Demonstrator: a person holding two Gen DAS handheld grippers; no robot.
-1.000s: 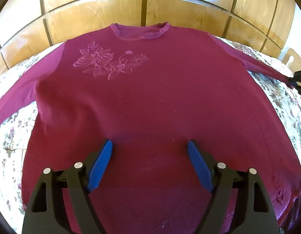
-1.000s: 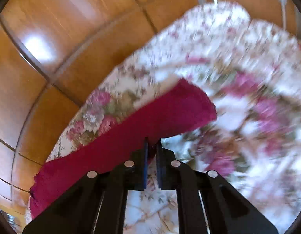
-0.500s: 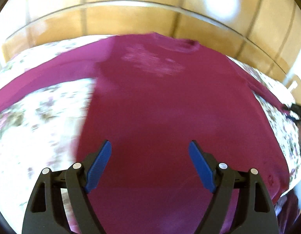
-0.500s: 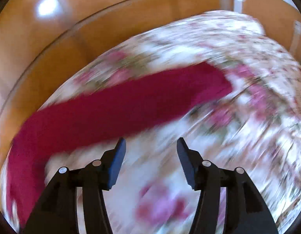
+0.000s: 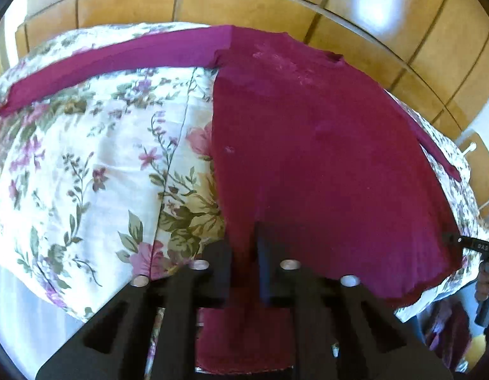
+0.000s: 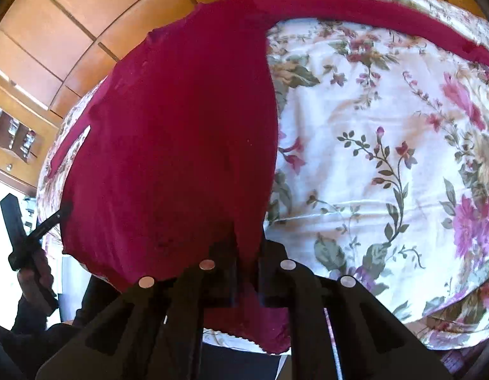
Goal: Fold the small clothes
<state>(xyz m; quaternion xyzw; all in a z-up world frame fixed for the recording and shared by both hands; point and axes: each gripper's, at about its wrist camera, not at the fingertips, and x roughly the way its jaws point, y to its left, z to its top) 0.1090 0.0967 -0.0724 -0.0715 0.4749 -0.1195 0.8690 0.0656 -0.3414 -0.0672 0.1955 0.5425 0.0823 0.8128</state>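
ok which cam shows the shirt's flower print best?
Left wrist: the print shows faintly on the shirt below the neckline. Right wrist shows the shirt but no print can be made out.

You're looking at a magenta long-sleeved top spread flat, front up with a faint flower design near the neckline, both sleeves stretched out sideways, its bottom hem hanging over the near edge.

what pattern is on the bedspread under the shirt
White bedspread with pink flowers and green leaves, clearest in the right wrist view.
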